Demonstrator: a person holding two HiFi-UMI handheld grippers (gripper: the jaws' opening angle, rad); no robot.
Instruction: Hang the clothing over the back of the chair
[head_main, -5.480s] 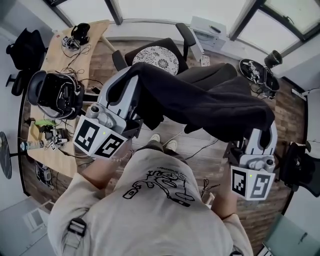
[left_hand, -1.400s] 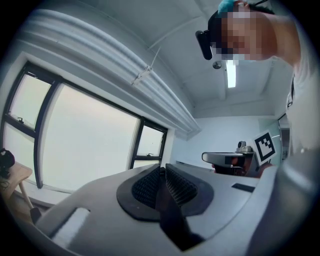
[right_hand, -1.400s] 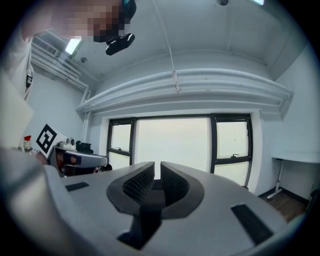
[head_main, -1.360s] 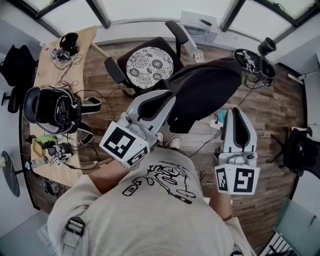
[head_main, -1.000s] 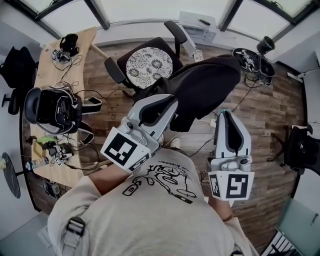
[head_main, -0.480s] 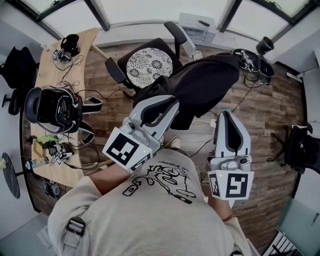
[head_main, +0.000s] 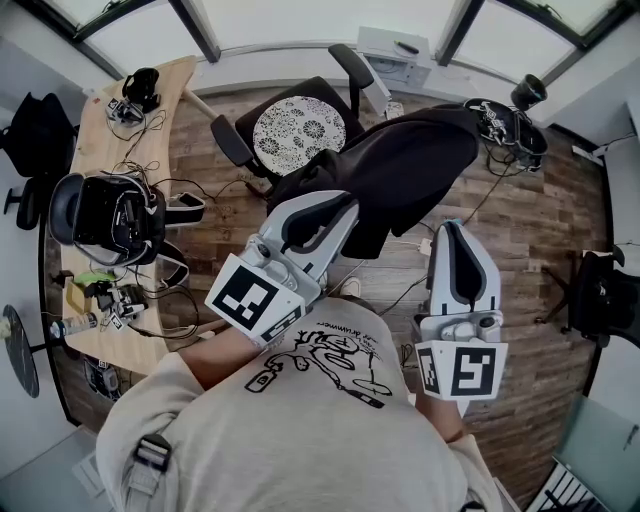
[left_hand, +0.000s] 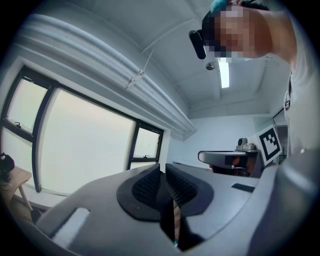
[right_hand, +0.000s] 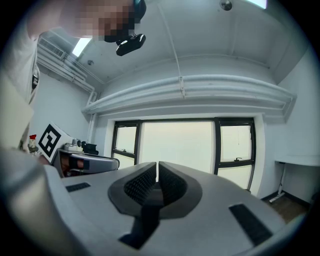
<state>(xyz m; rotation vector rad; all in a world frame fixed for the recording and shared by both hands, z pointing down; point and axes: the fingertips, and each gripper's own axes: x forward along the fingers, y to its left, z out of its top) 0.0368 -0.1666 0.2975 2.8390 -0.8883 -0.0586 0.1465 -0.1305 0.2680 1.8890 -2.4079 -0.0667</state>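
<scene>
The black clothing (head_main: 405, 165) lies draped over the back of an office chair whose seat holds a round patterned cushion (head_main: 298, 122). My left gripper (head_main: 335, 207) reaches into the garment's near edge. In the left gripper view its jaws (left_hand: 164, 187) are nearly together with dark cloth filling the narrow gap. My right gripper (head_main: 455, 230) hangs apart from the clothing, to the right and nearer to me. In the right gripper view (right_hand: 157, 181) it is shut, with only a thin bright slit and nothing between the pads.
A wooden desk (head_main: 110, 150) with cables and small devices runs along the left, with a black chair (head_main: 100, 210) at it. A white box (head_main: 395, 45) stands by the windows. Black gear (head_main: 510, 125) and cables lie on the wood floor, another dark chair (head_main: 600, 300) at right.
Earlier the clothing was stretched between both grippers; now it hangs on the chair back and the right gripper is free of it and drawn back. Over the last second almost nothing moved.
</scene>
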